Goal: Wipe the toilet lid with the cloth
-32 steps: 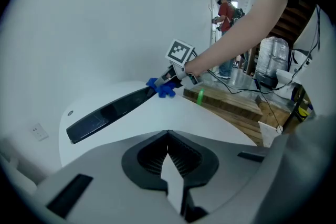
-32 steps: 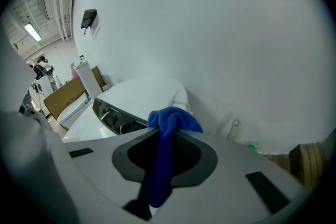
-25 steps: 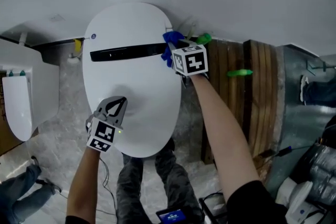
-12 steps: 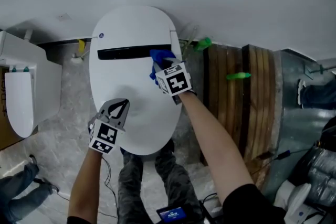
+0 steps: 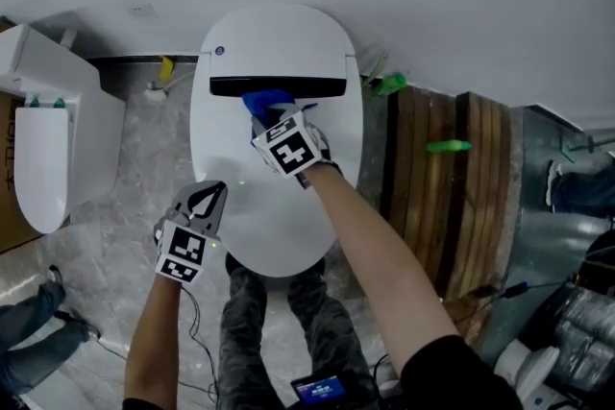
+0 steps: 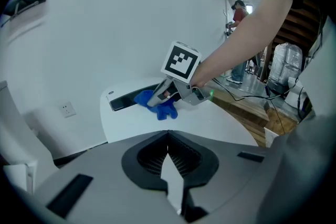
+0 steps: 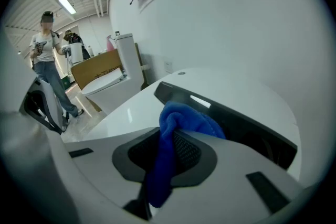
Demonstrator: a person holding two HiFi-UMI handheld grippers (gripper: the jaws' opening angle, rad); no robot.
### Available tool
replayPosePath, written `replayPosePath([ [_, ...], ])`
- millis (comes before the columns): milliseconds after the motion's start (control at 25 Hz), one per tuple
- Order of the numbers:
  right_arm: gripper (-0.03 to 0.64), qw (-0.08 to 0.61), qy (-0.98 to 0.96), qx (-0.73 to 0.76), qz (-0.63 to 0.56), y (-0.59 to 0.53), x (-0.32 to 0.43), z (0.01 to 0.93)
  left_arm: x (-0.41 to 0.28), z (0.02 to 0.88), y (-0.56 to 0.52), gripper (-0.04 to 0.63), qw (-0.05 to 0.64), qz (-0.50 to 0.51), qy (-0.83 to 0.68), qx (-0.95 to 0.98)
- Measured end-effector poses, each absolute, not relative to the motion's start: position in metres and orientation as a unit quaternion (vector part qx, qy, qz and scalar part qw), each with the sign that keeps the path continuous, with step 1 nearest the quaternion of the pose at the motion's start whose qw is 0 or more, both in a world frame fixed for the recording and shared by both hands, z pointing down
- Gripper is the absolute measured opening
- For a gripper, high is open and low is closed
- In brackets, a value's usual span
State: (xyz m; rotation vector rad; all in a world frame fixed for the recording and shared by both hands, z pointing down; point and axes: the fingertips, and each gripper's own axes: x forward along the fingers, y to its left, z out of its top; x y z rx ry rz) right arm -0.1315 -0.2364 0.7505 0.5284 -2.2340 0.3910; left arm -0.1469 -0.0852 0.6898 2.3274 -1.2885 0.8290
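The white toilet lid [image 5: 317, 197] fills the middle of the head view, with a dark slot [image 5: 317, 88] across its back. My right gripper [image 5: 266, 117] is shut on the blue cloth [image 5: 264, 100] and holds it on the lid just in front of the slot, near the middle. The right gripper view shows the cloth [image 7: 178, 123] bunched between the jaws over the lid [image 7: 131, 110]. My left gripper [image 5: 209, 195] is shut and empty at the lid's front left edge. From the left gripper view I see the cloth [image 6: 161, 106] under the right gripper [image 6: 153, 100].
A second white toilet [image 5: 43, 149] stands at the left. Wooden slats [image 5: 452, 197] with two green items [image 5: 446, 146] lie at the right. A white wall runs behind the toilet. Legs [image 5: 250, 322] show below the lid. A person [image 7: 46, 55] stands far off.
My right gripper has dragged the cloth leftward along the back of the lid, from its right edge to the middle. The left gripper has drifted toward the lid's front left edge.
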Motion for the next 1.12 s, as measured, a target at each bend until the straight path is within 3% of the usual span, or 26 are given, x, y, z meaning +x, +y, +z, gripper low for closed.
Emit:
replayPosePath([
  [480, 0.057, 0.406, -0.902, 0.103, 0.103, -0.119, -0.169, 0.762, -0.168, 0.715, -0.039, 0.011, 0.200, 0.285, -0.495, 0.796],
  [1120, 0.057, 0.400, -0.902, 0.076, 0.142, -0.013, -0.073, 0.782, -0.116, 0.738, -0.033, 0.011, 0.190, 0.293, -0.471, 0.810],
])
